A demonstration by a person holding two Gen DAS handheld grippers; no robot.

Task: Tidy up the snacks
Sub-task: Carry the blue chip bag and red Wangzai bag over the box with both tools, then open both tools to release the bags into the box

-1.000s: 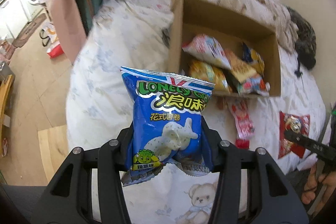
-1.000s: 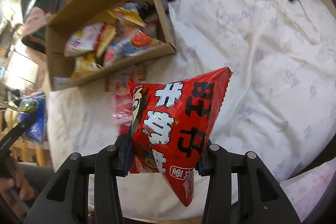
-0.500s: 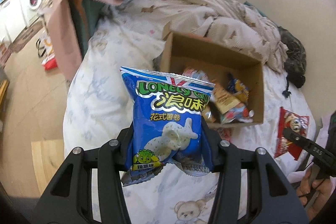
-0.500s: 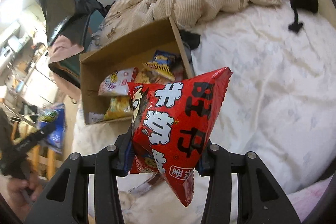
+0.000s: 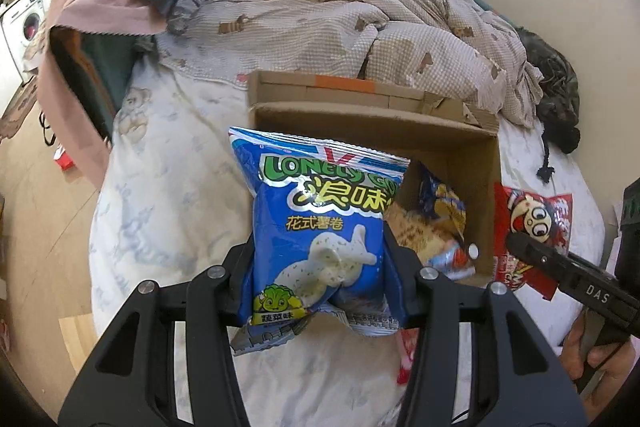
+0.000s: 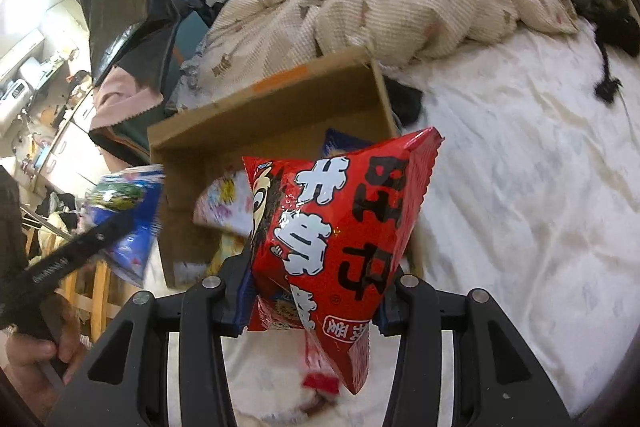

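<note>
My left gripper (image 5: 320,267) is shut on a blue snack bag (image 5: 320,227) marked "Lonely God" and holds it upright just in front of an open cardboard box (image 5: 490,187). My right gripper (image 6: 312,291) is shut on a red snack bag (image 6: 340,223), held in front of the same box (image 6: 272,115). The box sits on the bed and holds several snack packets (image 5: 440,215). The red bag (image 5: 532,223) and right gripper show at the right of the left wrist view. The blue bag (image 6: 124,211) shows blurred at the left of the right wrist view.
A white bear-print sheet (image 5: 168,195) covers the bed. A crumpled beige quilt (image 5: 360,15) lies behind the box. A red packet (image 5: 406,359) lies on the sheet below the left gripper. Dark clothes (image 5: 556,83) lie at the far right. Pink and dark fabric (image 5: 100,7) hangs left.
Both grippers have moved in toward the box with their bags. The box now looks larger and nearer in both views, seen from a lower angle.
</note>
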